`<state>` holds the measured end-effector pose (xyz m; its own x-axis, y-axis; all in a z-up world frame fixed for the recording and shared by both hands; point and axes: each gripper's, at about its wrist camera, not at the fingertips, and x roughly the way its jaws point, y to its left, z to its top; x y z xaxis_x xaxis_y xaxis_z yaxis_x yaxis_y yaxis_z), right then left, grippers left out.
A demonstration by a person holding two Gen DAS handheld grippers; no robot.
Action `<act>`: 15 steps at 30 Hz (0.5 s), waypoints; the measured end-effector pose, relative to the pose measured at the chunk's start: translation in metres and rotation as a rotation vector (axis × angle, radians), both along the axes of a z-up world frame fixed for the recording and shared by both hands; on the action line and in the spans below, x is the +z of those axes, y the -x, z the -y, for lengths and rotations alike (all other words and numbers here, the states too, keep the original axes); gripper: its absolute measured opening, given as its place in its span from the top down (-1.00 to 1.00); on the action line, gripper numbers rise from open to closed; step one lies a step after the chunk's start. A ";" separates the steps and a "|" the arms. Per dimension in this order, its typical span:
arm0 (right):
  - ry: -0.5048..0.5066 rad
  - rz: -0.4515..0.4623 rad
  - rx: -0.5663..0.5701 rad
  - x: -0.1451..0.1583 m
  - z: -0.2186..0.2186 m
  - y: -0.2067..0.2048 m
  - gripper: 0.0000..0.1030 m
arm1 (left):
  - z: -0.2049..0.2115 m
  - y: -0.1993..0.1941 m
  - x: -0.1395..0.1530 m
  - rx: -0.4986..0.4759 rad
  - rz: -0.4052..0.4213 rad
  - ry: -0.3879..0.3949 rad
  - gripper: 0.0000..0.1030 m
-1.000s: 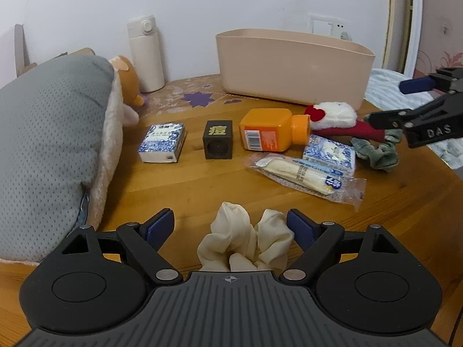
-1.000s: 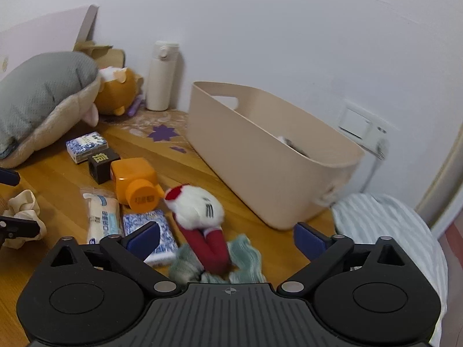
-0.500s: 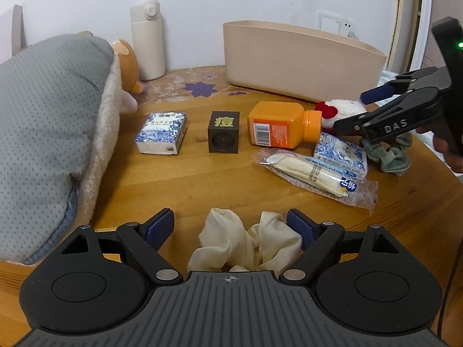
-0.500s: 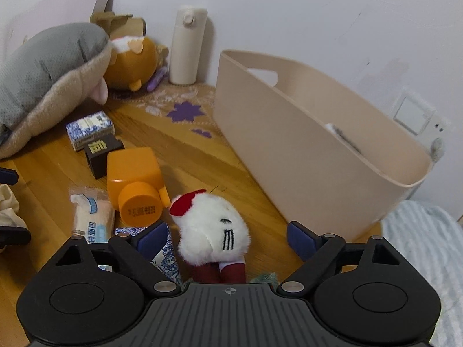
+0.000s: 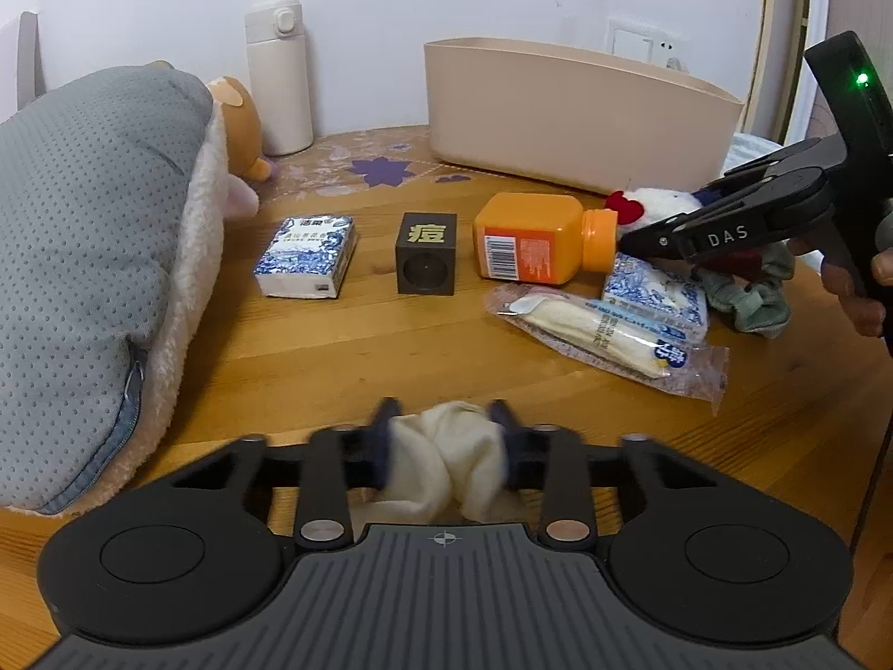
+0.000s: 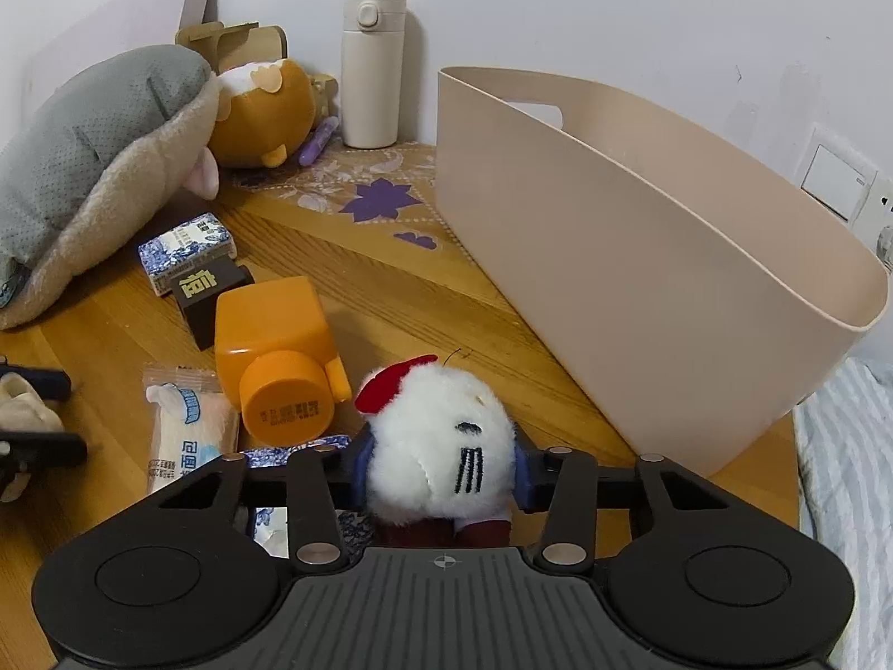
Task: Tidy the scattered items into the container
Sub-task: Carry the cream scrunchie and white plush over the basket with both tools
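Note:
My left gripper (image 5: pixel 442 419) is closing, and its pads squeeze a crumpled cream cloth (image 5: pixel 441 463) at the table's near edge. My right gripper (image 6: pixel 441 452) is closing too; its pads press both sides of the head of a white plush toy (image 6: pixel 435 419) with a red bow. The beige tub (image 6: pixel 642 279) stands just beyond the toy to the right, and I cannot see inside it. An orange bottle (image 5: pixel 530 245), a black cube (image 5: pixel 427 259), a blue tissue pack (image 5: pixel 307 257), a wrapped snack (image 5: pixel 603 329) and a green scrunchie (image 5: pixel 748 301) lie scattered on the wood.
A big grey cushion (image 5: pixel 83 251) fills the left side, with an orange plush (image 6: pixel 262 111) and a cream flask (image 5: pixel 279 78) behind it by the wall. A striped sheet (image 6: pixel 837 474) lies past the table's right edge. A hand (image 5: pixel 870 290) holds the right gripper.
The right gripper moved forward and down over the white plush toy, and its jaws closed onto the head. The left gripper's jaws closed onto the cream cloth.

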<state>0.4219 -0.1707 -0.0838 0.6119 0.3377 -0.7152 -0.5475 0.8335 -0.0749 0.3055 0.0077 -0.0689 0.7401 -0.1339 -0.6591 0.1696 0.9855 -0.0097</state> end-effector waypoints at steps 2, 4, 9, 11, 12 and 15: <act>-0.008 0.008 -0.011 0.002 0.001 0.003 0.21 | -0.001 0.001 0.002 0.003 -0.004 0.014 0.65; -0.020 0.018 -0.020 0.006 0.003 0.006 0.22 | -0.001 0.002 0.004 0.008 -0.003 0.019 0.68; -0.040 0.047 -0.036 0.022 0.010 0.015 0.22 | 0.000 0.006 0.012 0.003 0.008 0.026 0.71; -0.042 0.062 -0.038 0.029 0.012 0.020 0.22 | 0.001 0.007 0.016 -0.001 0.015 0.027 0.71; -0.044 0.069 -0.039 0.032 0.013 0.022 0.22 | 0.002 0.008 0.019 -0.003 0.020 0.028 0.71; -0.049 0.088 -0.045 0.042 0.016 0.028 0.22 | 0.004 0.010 0.026 -0.009 0.034 0.031 0.71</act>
